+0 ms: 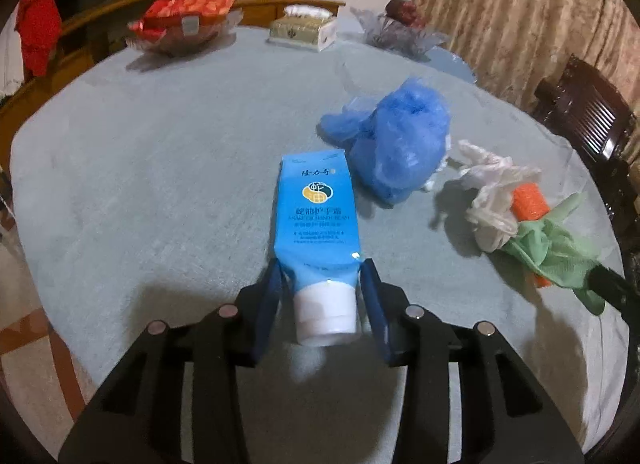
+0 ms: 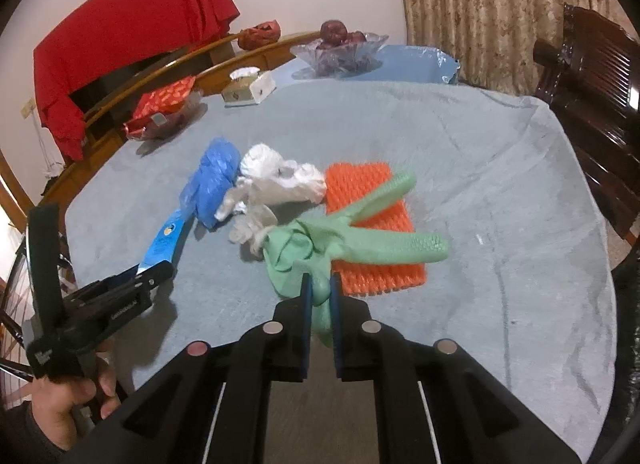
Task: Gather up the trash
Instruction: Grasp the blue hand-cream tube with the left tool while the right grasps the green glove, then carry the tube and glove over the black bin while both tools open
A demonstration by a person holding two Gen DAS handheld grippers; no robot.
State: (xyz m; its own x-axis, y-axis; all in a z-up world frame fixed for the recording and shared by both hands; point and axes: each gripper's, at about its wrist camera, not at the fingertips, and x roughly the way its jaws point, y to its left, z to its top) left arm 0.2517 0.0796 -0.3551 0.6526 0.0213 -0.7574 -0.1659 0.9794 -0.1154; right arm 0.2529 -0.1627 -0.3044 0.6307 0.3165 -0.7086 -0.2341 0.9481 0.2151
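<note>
My left gripper (image 1: 322,268) is shut on a blue hand-cream tube (image 1: 318,216) with a white cap, held near the cap end over the grey tablecloth; it also shows in the right wrist view (image 2: 164,242). My right gripper (image 2: 320,284) is shut on a green rubber glove (image 2: 352,240), which drapes over an orange foam net (image 2: 372,220). A crumpled blue plastic bag (image 1: 394,144) and a white plastic bag (image 1: 492,200) lie beside them. In the left wrist view the green glove (image 1: 556,248) and the orange net (image 1: 530,200) sit at right.
A tissue box (image 1: 302,28), a bowl with a red packet (image 1: 180,22) and a glass fruit bowl (image 2: 340,48) stand at the table's far side. A dark wooden chair (image 2: 592,104) is at right. The grey cloth (image 2: 480,168) covers the round table.
</note>
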